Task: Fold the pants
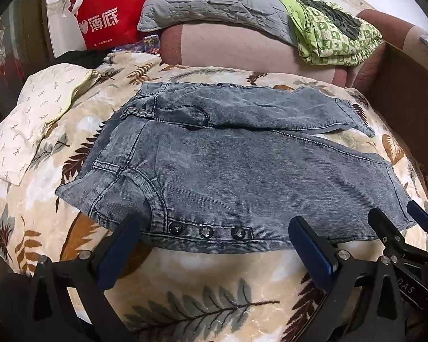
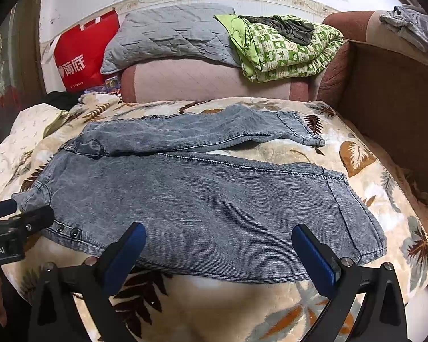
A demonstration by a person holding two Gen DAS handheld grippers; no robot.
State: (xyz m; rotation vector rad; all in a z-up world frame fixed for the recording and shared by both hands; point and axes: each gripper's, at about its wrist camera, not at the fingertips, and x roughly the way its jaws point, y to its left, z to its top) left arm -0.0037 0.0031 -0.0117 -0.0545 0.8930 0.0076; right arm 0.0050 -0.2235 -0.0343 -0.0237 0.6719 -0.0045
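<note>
I see the pants [image 1: 242,165] lying flat across the leaf-print blanket [image 1: 202,307], waist at 9 o'clock, hems at 3 o'clock, legs slightly parted. My left gripper [image 1: 214,245] gapes wide at the near edge by the studs [image 1: 205,231] — holding nothing. My right gripper [image 2: 219,253] is equally wide and empty over the near leg, toward the hem.

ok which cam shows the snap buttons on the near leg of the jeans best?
Left wrist: the three snap buttons sit close and sharp along the near edge of the jeans, between the open left gripper fingers. Right wrist shows only two, small, at far left beside the other gripper.
</note>
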